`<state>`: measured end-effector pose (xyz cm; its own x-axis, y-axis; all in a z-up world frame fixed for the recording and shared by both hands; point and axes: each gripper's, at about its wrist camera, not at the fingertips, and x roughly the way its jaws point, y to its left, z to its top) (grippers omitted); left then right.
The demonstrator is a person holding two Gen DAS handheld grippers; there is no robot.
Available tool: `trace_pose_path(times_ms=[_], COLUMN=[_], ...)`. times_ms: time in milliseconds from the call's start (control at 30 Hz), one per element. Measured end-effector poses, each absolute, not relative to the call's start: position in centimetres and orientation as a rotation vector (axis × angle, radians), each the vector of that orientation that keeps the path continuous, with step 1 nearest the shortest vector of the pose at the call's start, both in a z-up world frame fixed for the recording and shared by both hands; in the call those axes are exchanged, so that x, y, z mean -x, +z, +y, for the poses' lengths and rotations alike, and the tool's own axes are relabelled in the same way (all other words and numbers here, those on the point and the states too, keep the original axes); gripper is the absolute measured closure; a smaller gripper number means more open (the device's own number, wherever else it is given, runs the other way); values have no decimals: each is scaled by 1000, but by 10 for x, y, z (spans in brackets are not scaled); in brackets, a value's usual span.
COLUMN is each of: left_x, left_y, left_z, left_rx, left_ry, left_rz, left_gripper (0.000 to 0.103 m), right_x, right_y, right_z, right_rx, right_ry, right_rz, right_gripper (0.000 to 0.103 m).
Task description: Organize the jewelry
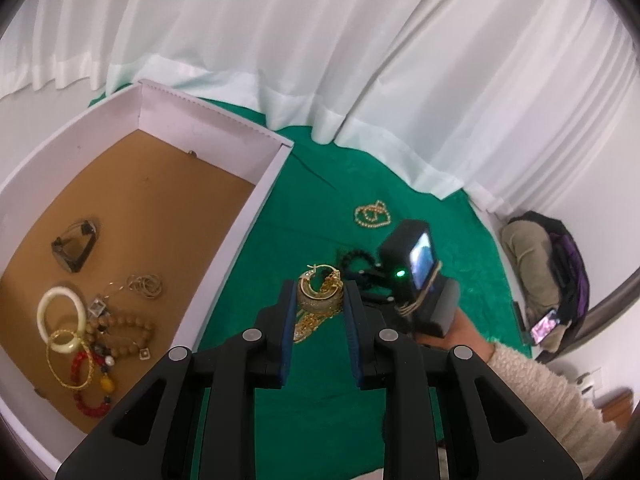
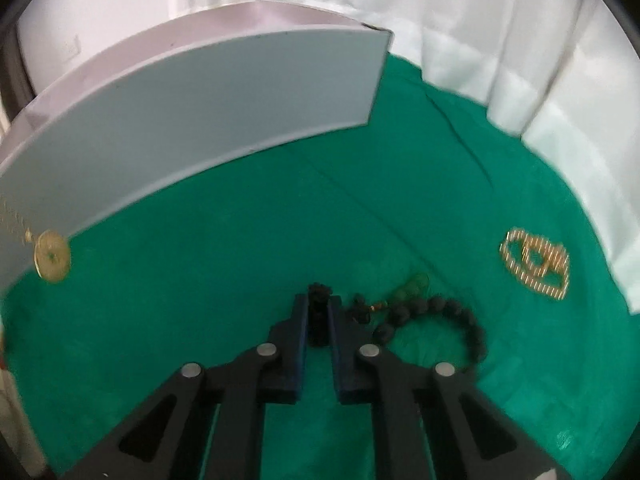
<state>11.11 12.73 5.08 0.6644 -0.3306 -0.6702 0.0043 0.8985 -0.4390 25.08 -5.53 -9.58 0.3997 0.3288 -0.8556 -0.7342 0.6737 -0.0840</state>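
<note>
Gold jewelry [image 1: 320, 300] sits pinched in our left gripper [image 1: 319, 300], our right gripper [image 2: 318, 312] pinches the black bracelet [image 2: 440, 312]; next we carry both into the box [image 1: 224, 120].

No readable text, label or number anywhere.

Setting: home room, likely a bedroom | evidence: white curtains [image 1: 320, 40] falling to the surface; green cloth [image 1: 320, 208] as cover; piled clothing [image 1: 544, 256] by the wall
</note>
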Motion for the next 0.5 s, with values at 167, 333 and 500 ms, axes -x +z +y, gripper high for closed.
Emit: trace_pose_path(times_ms=[167,333,500], left_x=[-106,-89,-73], left_y=[65,95,125], left_z=[138,159,195], left_rx=[449,482,501], left_ry=[-207,-206,-150], left_rz=[801,736,673], left_gripper=[81,82,82], right_x=[-252,-252,-236], right_y=[-44,20,83], right_z=[-70,-64,-29], right_rx=[323,189,121], right_ry=[751,843,957], right_rz=[898,863,801], right_gripper=[93,93,93])
